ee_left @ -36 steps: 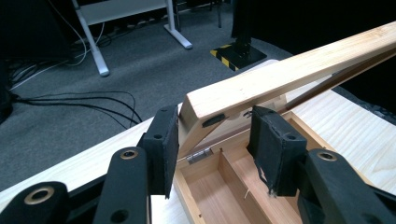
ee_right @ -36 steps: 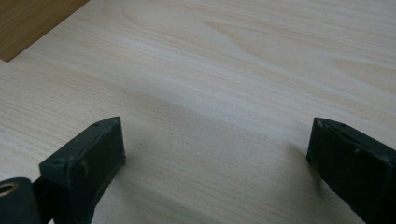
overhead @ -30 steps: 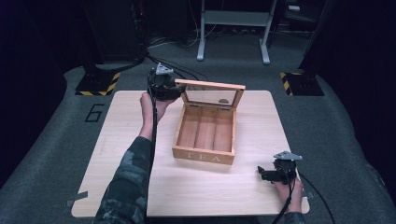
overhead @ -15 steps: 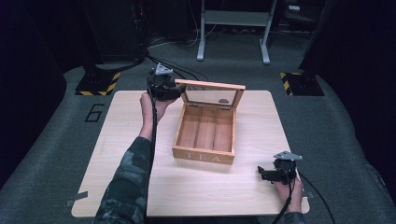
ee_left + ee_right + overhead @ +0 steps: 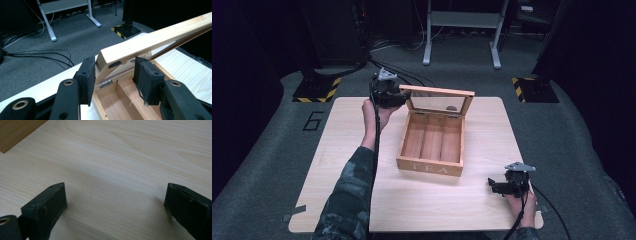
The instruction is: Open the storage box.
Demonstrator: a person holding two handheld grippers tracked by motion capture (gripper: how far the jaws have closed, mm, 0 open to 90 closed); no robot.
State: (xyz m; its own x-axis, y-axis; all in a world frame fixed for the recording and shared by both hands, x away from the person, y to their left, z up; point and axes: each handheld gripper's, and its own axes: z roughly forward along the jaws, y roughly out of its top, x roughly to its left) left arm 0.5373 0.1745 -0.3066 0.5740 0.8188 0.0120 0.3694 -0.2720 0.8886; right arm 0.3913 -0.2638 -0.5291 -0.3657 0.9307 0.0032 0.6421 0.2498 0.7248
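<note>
- Wooden tea box [image 5: 432,145] sits at the middle of the high view on the pale table [image 5: 337,200], with "TEA" on its front wall and bare compartments inside. Its glass-paned lid [image 5: 438,99] stands raised at the box's far edge, tilted back toward the upper part of the frame.
- At the lid's left corner in that view, the left gripper [image 5: 399,99] is clamped on the frame; the sleeved forearm runs up to it from the bottom left. Lower right, the right gripper [image 5: 493,186] rests on the table, well apart from the box.
- From the left gripper view, the lid [image 5: 155,40] crosses the frame from centre to upper right as a pale wooden bar. Its corner sits between the two black pads [image 5: 87,75], which look closed onto it. A small hinge [image 5: 105,83] and the box's dividers show below.
- From the right gripper view, the jaws stand wide apart over bare table [image 5: 112,170] with nothing between them; a corner of the tea box [image 5: 15,132] shows at upper left.
- Judged from this, the step in hand is swinging the lid on its hinge. Whether it is going up or down cannot be told. The next move calls for following the hinge's arc with a steady grip so the box does not slide.
</note>
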